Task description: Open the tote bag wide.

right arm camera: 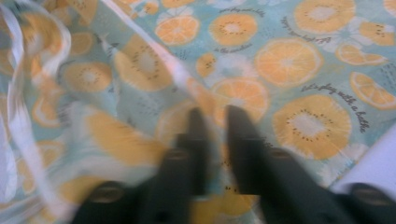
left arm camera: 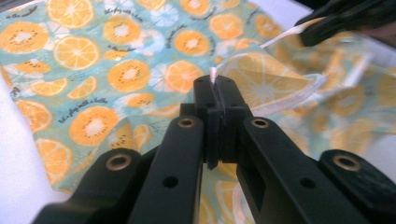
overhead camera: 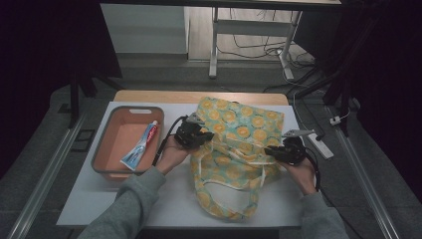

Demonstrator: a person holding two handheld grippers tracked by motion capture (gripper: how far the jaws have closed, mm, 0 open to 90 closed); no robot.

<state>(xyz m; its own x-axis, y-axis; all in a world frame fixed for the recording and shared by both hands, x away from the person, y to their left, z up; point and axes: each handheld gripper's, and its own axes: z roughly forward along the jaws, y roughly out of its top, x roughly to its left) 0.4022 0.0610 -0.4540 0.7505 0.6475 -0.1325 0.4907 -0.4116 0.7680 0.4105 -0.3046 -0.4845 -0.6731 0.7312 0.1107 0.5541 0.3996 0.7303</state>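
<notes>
A fabric tote bag [overhead camera: 239, 129] printed with orange slices on teal lies on the white table top, its handles looped toward the near edge. My left gripper [overhead camera: 208, 136] is at the bag's left side. In the left gripper view its jaws [left arm camera: 215, 84] are shut on the white-trimmed edge of the bag [left arm camera: 116, 70], lifting it a little. My right gripper [overhead camera: 267, 151] is at the bag's right side; it also appears far off [left arm camera: 327, 21] beside a white strap. The right gripper view is blurred: the jaws [right arm camera: 217, 116] stand slightly apart over the bag's cloth [right arm camera: 303, 70], gripping nothing I can make out.
A collapsible orange tub [overhead camera: 132, 109] stands left of the bag with a toothpaste tube [overhead camera: 142, 147] lying in it. A white power strip [overhead camera: 321, 144] lies at the table's right edge. Desk legs and cables are on the floor beyond.
</notes>
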